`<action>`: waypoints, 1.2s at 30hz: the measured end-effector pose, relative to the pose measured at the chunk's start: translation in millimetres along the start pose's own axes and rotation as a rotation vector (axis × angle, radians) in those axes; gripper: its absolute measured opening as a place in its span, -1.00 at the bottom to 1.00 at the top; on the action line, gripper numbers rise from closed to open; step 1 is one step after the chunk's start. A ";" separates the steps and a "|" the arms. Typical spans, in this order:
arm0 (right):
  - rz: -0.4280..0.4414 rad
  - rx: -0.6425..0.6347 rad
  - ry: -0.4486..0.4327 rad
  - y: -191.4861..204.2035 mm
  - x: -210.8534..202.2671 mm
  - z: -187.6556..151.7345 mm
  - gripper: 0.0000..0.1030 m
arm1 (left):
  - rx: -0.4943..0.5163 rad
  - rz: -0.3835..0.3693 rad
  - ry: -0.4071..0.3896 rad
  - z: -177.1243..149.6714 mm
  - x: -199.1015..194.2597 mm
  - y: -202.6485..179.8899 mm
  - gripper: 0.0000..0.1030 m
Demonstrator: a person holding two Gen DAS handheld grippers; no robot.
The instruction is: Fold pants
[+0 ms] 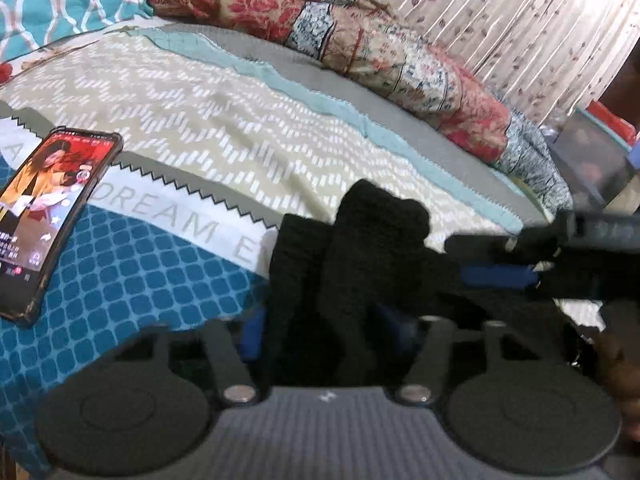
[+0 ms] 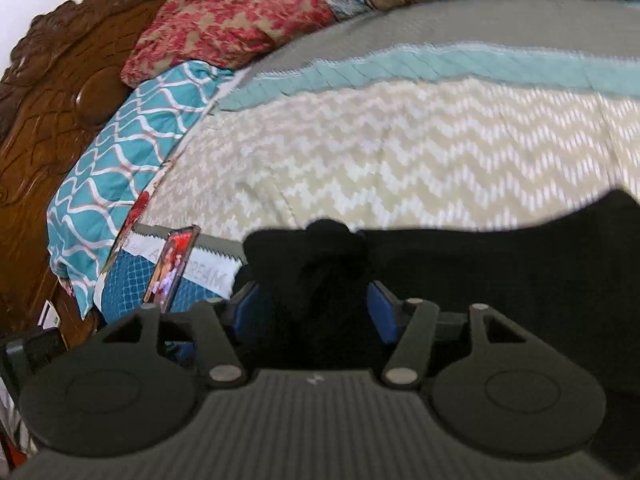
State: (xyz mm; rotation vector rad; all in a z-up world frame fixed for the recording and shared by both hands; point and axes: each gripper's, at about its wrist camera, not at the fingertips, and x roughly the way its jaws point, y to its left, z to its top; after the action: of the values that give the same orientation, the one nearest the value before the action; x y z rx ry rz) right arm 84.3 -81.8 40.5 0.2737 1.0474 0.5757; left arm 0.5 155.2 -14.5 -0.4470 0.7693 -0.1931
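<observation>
The black pants [image 1: 360,232] lie bunched on the patterned bedspread [image 1: 200,128]. In the left wrist view a thick fold stands up between the blue pads [image 1: 252,336] of my left gripper [image 1: 324,320], which is shut on it. At the right of that view my right gripper [image 1: 500,258] comes in sideways over the same dark cloth. From the right wrist view, a wad of the pants [image 2: 320,264] fills the gap between the blue pads [image 2: 382,312] of my right gripper [image 2: 316,304], shut on it. The rest of the garment spreads to the right [image 2: 520,280].
A phone [image 1: 52,208] with a lit screen lies on the blue part of the bedspread, left of the pants. A teal pillow [image 2: 120,160] and a red floral quilt [image 1: 360,32] line the far side. The carved wooden headboard [image 2: 48,100] and a curtain [image 1: 520,12] bound the bed.
</observation>
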 end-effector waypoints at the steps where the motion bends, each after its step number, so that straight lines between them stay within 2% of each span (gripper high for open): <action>1: 0.000 0.009 0.014 -2.3 3.0 -0.2 0.19 | -0.002 -0.008 -0.012 1.5 -2.9 -2.1 -0.21; 2: -0.002 0.014 0.022 -2.3 3.7 0.2 0.19 | 0.005 -0.013 -0.025 2.7 -6.3 -6.0 -0.36; 3: 0.003 0.019 0.028 -3.5 5.1 0.9 0.19 | 0.025 -0.010 -0.039 2.1 -10.5 -11.5 -0.42; 5: 0.040 0.037 0.034 -5.5 4.7 2.8 0.25 | 0.093 0.010 -0.066 -0.5 -16.9 -27.6 -0.45; 8: 0.110 0.061 0.037 -5.9 0.3 5.3 0.56 | 0.192 0.048 -0.090 -8.6 -18.3 -54.0 -0.45; 11: 0.151 0.041 0.061 -1.9 -1.7 7.7 0.66 | 0.315 0.064 -0.117 -19.7 -18.8 -84.0 -0.45; 16: 0.118 -0.085 0.133 15.4 7.2 9.7 0.68 | 0.509 0.087 -0.121 -40.9 -9.9 -122.8 -0.42; 18: 0.077 -0.136 0.168 18.7 16.2 7.5 0.68 | 0.564 0.091 -0.116 -48.3 -4.8 -131.3 -0.42; 19: 0.053 -0.155 0.183 18.1 21.8 5.7 0.66 | 0.589 0.091 -0.109 -51.5 -2.6 -134.9 -0.42; 22: -0.001 -0.195 0.198 11.1 34.1 -2.4 0.08 | 0.659 0.059 -0.092 -58.9 -10.1 -143.4 -0.41; 25: 0.031 -0.142 0.160 -4.7 25.3 -2.9 -0.27 | 0.728 0.012 -0.113 -64.6 -33.5 -146.8 -0.21; 26: 0.038 -0.122 0.150 -8.2 19.9 -2.5 -0.34 | 0.735 0.005 -0.124 -65.0 -42.4 -145.6 -0.07; 27: 0.049 -0.104 0.133 -12.0 12.5 -2.2 -0.36 | 0.722 -0.008 -0.132 -62.6 -52.1 -142.1 -0.01; 29: 0.091 -0.084 0.087 -15.9 -4.8 -1.1 -0.39 | 0.631 -0.041 -0.136 -50.1 -69.1 -130.3 0.01; 33: 0.142 -0.075 -0.027 -24.6 -47.8 2.1 -0.39 | 0.349 -0.080 -0.140 -15.4 -84.5 -97.8 0.02; 36: 0.149 -0.076 -0.081 -41.0 -74.4 3.4 -0.39 | 0.187 -0.116 -0.118 2.8 -78.0 -81.9 0.02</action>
State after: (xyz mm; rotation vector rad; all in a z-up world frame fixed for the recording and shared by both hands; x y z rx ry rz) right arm 72.6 -157.5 77.3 0.3075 0.9297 0.7313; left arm -53.3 108.8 73.6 -0.3227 0.6035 -0.3414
